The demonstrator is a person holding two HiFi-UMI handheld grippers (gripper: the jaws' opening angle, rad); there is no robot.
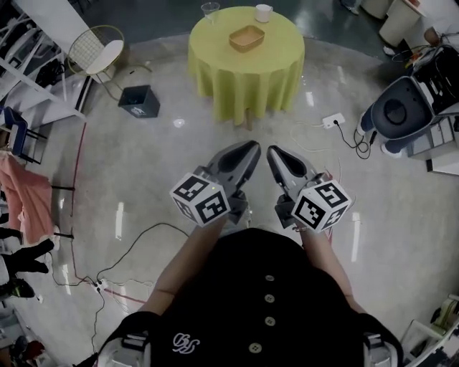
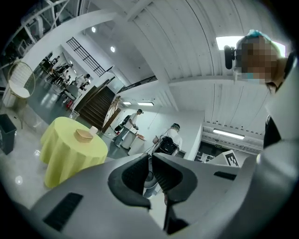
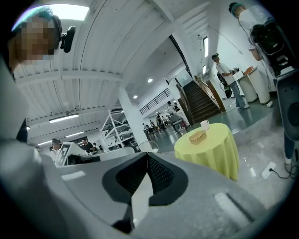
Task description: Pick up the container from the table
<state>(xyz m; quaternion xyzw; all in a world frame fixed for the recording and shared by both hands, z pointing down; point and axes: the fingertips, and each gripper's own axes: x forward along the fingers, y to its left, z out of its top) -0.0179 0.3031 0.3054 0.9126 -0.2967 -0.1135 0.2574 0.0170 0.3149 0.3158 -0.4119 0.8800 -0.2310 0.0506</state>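
Observation:
A shallow wooden container [image 1: 247, 37] lies on a round table with a yellow-green cloth [image 1: 244, 75], far ahead of me. A white cup [image 1: 264, 12] and a clear glass [image 1: 210, 10] stand at the table's far edge. My left gripper [image 1: 254, 146] and right gripper [image 1: 272, 151] are held side by side in front of my body, well short of the table, both shut and empty. The left gripper view shows the container [image 2: 84, 135] on the table [image 2: 70, 151] left of the shut left gripper [image 2: 150, 157]. The right gripper view shows the container [image 3: 198, 136] right of the shut right gripper [image 3: 146, 157].
A black bin [image 1: 140, 100] and a wire chair [image 1: 97, 49] stand left of the table. Cables and a power strip [image 1: 333, 120] lie on the floor. A grey-blue machine [image 1: 399, 115] stands at the right. Racks with a pink cloth [image 1: 25, 197] line the left. People stand in the background.

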